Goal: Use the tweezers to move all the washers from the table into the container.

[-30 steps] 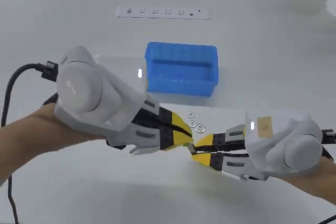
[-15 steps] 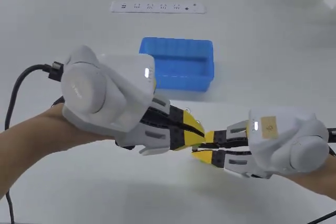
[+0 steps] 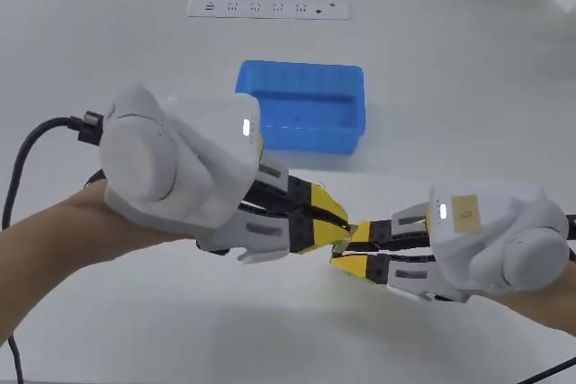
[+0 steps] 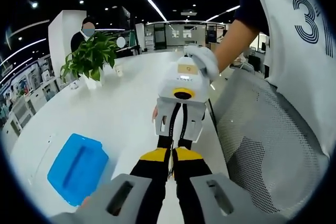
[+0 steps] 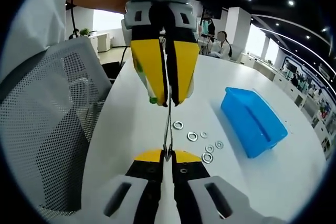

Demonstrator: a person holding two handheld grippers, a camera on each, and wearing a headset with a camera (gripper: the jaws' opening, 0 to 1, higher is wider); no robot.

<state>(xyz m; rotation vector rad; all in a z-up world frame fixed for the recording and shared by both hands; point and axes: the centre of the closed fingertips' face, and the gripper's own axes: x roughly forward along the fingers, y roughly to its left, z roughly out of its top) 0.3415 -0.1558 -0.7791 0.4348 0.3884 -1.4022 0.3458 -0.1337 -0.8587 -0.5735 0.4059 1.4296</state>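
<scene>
The thin metal tweezers (image 5: 167, 129) run straight between both grippers. My left gripper (image 3: 337, 222) is shut on one end; in the right gripper view it (image 5: 168, 100) hangs down from the top. My right gripper (image 5: 167, 156) is shut on the other end, tip to tip with the left one (image 3: 340, 256). Several washers (image 5: 192, 136) lie loose on the white table just beside the tweezers. The blue container (image 3: 301, 119) stands beyond the grippers, a short way past the washers (image 5: 254, 119). In the head view the left gripper hides the washers.
A white power strip (image 3: 268, 9) lies at the far side of the table. A mesh chair (image 4: 262, 145) stands at the table's near edge. A potted plant (image 4: 92, 59) sits far off on the table, with people standing beyond it.
My left gripper has moved right until its jaws meet the right gripper's jaws, and it now covers the washers in the head view. The head camera has shifted slightly.
</scene>
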